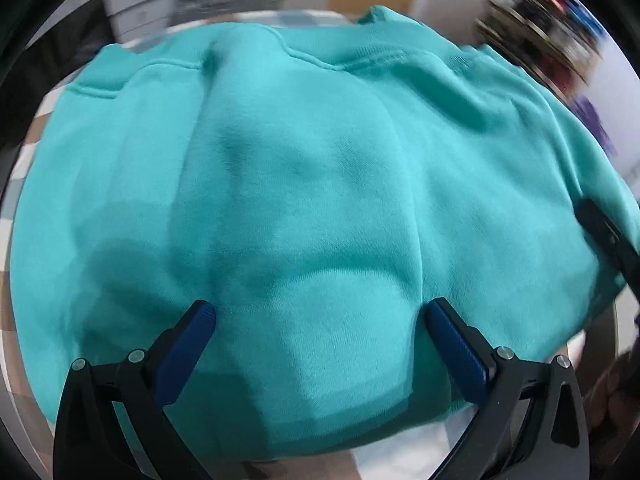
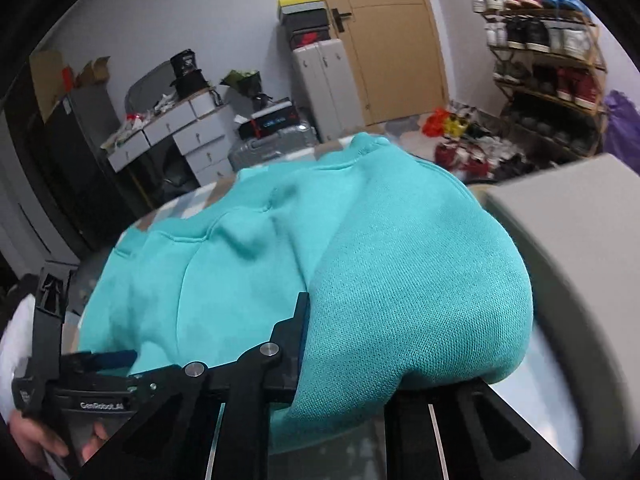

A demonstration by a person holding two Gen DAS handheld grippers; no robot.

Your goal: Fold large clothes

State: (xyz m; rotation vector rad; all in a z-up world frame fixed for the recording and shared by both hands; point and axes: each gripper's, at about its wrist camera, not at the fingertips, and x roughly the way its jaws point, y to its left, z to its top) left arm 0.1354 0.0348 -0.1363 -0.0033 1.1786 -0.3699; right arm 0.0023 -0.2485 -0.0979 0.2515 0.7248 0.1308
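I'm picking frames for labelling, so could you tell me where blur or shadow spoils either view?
Left wrist view: shoe rack and far room smeared by motion blur; a soft shadow lies across the teal sweatshirt. Right wrist view: background sharp; only the grey surface at right streaks.

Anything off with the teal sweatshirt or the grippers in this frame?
Nothing damaged. The teal sweatshirt lies rumpled, with soft ridges running up its middle, not flat. The right gripper is shut on a bunched fold at the garment's edge, while the left gripper hangs open over the cloth, gripping nothing.
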